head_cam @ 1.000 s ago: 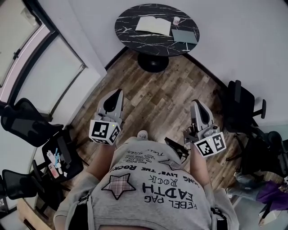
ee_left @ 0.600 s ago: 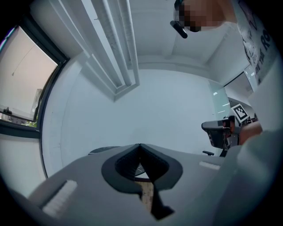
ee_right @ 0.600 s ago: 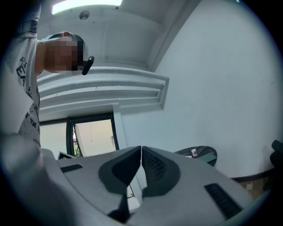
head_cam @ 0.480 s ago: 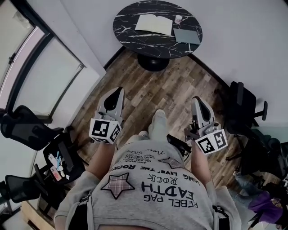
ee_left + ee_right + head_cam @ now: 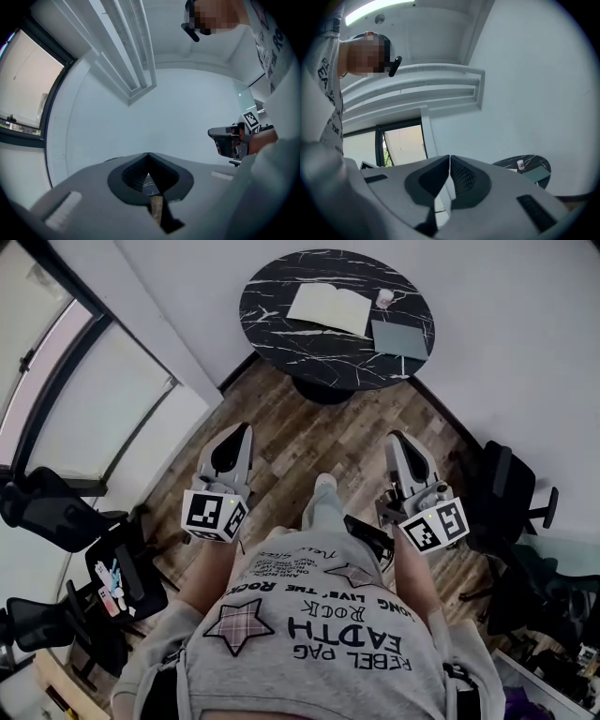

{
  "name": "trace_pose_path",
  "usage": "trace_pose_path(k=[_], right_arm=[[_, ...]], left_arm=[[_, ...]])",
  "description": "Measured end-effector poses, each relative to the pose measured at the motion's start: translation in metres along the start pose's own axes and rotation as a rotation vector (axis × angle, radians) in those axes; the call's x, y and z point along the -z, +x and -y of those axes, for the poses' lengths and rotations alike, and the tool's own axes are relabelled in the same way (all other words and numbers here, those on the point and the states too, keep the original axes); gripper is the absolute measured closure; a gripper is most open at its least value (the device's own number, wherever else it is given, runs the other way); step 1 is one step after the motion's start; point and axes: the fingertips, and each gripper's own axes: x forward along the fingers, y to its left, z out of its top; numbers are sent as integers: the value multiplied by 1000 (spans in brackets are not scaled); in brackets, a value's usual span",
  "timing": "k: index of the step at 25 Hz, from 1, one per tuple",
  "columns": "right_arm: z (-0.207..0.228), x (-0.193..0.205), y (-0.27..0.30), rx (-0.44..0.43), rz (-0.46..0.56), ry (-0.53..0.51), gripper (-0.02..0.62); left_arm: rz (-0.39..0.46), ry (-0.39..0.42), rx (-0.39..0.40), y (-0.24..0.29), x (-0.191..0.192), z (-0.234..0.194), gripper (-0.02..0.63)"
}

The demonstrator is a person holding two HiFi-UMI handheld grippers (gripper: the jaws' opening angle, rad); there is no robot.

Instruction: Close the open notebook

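At the far left a dark chair [image 5: 52,510] is standing by the window [image 5: 84,399], and another [image 5: 122,573] beside it is carrying small coloured items. The left gripper [image 5: 246,429] is pointing forward over the wood floor [image 5: 309,432]; its own view is showing its jaws pressed together with nothing caught between them. Between the two grippers the person's leg [image 5: 323,502] is reaching forward. Ahead, well apart from both grippers, the round black table [image 5: 309,357] is standing against the white wall. The notebook [image 5: 328,307] is lying open on its far middle part, pages up. A small cup [image 5: 384,298] is sitting just right of the notebook, and a grey folder [image 5: 400,338] is lying closed near the cup, toward the table's right edge. The right gripper [image 5: 395,437] is also pointing toward the table, jaws clenched tip to tip and gripping nothing. At the far right, a black chair [image 5: 511,486] is standing near the wall.
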Motion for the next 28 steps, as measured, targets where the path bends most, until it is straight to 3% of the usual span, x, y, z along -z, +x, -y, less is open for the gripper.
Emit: trace_pose_path(k=[15, 28], right_arm=[[128, -32, 85, -98, -29, -30, 581], [175, -25, 116, -89, -60, -6, 581]], left_arm=[[19, 10, -94, 140, -16, -19, 597], [-8, -25, -95, 196, -5, -29, 597]])
